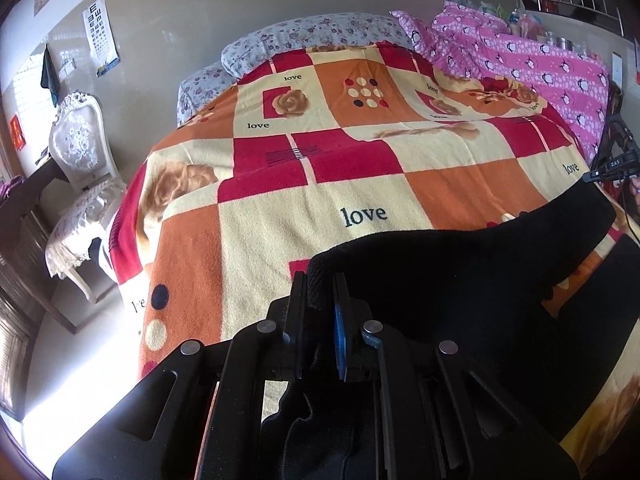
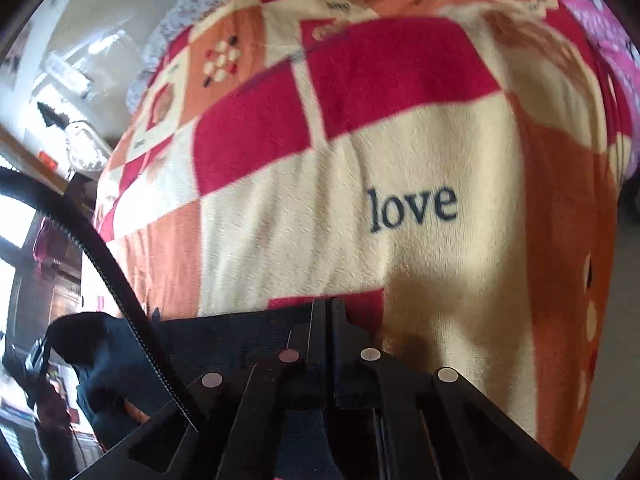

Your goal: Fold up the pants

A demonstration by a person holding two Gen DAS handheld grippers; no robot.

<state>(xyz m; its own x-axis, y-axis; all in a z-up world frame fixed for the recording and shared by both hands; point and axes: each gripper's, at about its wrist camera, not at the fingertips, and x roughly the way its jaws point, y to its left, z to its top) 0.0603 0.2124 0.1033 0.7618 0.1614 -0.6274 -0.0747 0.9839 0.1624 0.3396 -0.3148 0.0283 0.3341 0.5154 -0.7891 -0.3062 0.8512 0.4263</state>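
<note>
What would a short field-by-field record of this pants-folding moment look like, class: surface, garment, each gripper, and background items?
surface: bed with patchwork "love" blanket
garment: black pants, lifted at the near edge of the bed
left gripper: shut on the pants' ribbed edge
right gripper: shut on the pants' edge
background: pink penguin quilt, floral pillow, white chair, eye chart
fold status: not yet laid flat
</note>
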